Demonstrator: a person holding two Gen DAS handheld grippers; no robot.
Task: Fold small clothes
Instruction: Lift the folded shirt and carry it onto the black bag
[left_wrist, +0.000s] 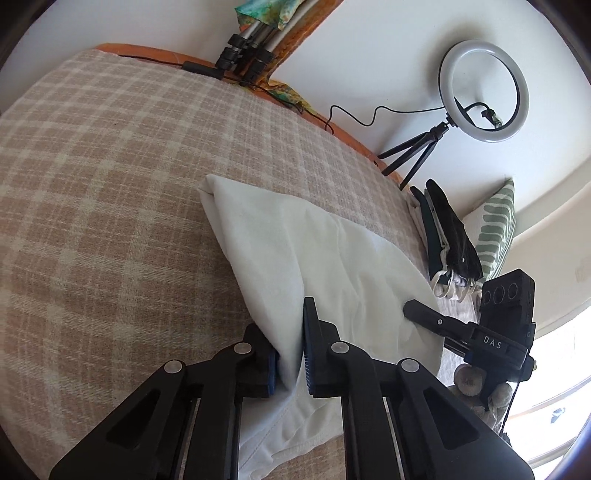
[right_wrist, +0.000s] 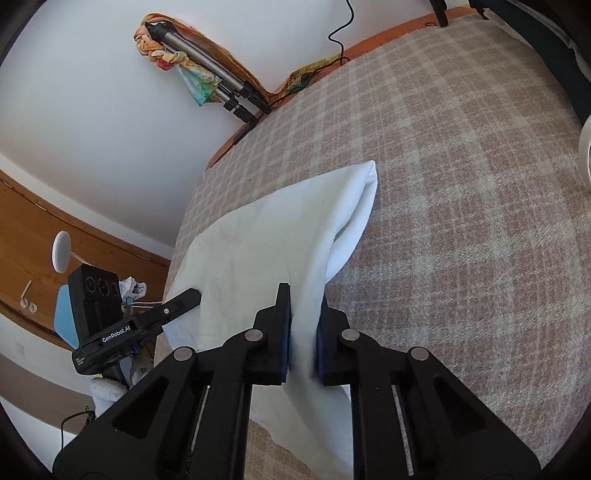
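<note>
one white garment (left_wrist: 325, 258) lies on the checked blanket (left_wrist: 110, 184), and two grippers hold it, one at each near corner. the left gripper (left_wrist: 290, 354) has its jaws closed down to the thickness of the cloth, pinching a raised fold of the garment between the blue pads. the right gripper (right_wrist: 303, 343) does the same on its side, jaws nearly together with a ridge of white cloth clamped between them. the held edge is lifted off the blanket while the far end (right_wrist: 365, 177) of the garment rests on it in a soft point. in each wrist view the other gripper shows at the side, its finger on the cloth. one stack of folded clothes (left_wrist: 448, 240), dark and light, sits at the blanket's edge beside one green-striped pillow (left_wrist: 496, 225). one ring light (left_wrist: 484, 90) stands on a small tripod near the wall, and one bundle of folded tripod legs (right_wrist: 218, 79) leans there, wrapped in a coloured scarf (right_wrist: 195, 79).
</note>
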